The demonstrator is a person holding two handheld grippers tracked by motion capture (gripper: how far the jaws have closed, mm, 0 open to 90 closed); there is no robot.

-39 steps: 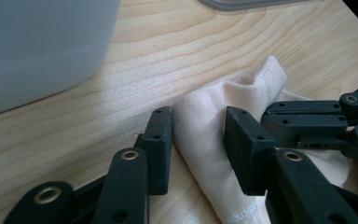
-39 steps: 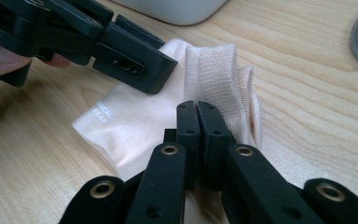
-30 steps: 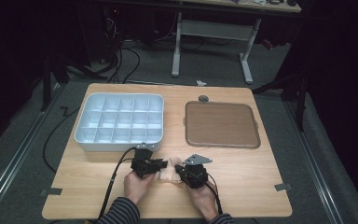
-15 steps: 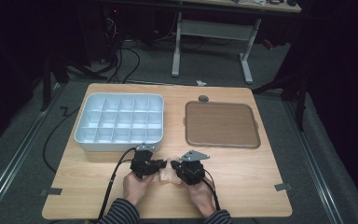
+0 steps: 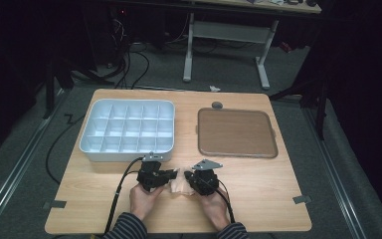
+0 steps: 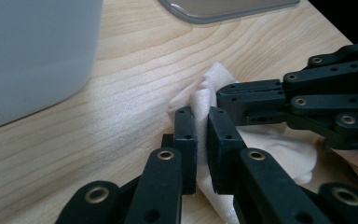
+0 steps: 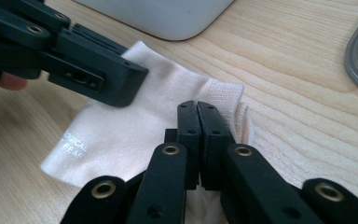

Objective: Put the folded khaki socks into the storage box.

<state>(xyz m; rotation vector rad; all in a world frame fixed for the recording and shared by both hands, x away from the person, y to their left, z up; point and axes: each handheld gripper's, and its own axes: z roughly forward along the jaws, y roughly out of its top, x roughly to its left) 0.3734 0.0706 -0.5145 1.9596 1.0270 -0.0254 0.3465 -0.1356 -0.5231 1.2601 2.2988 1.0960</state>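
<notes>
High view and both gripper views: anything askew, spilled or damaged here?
Nothing stands out. The white compartment box and the brown tray sit square on the table, apart from each other. The left gripper and right gripper each pinch the small white cloth, which bunches up between them.

Pale, off-white woven cloth (image 5: 181, 182) near the front edge of the table, with small white lettering printed on it, seen in the right gripper view. Light wooden table (image 5: 258, 199) with a wavy grain pattern. Left gripper (image 6: 201, 140) matt black with brass-coloured rivets; right gripper (image 7: 198, 135) likewise black with brass-coloured rivets, topped by a grey three-cornered plate. Black cables. Pale blue-grey plastic box of many compartments (image 5: 128, 130) toward the far left corner. Brown flat tray with a grey rim (image 5: 236, 132) toward the far right corner. Sleeves striped dark and light. Grey floor.
</notes>
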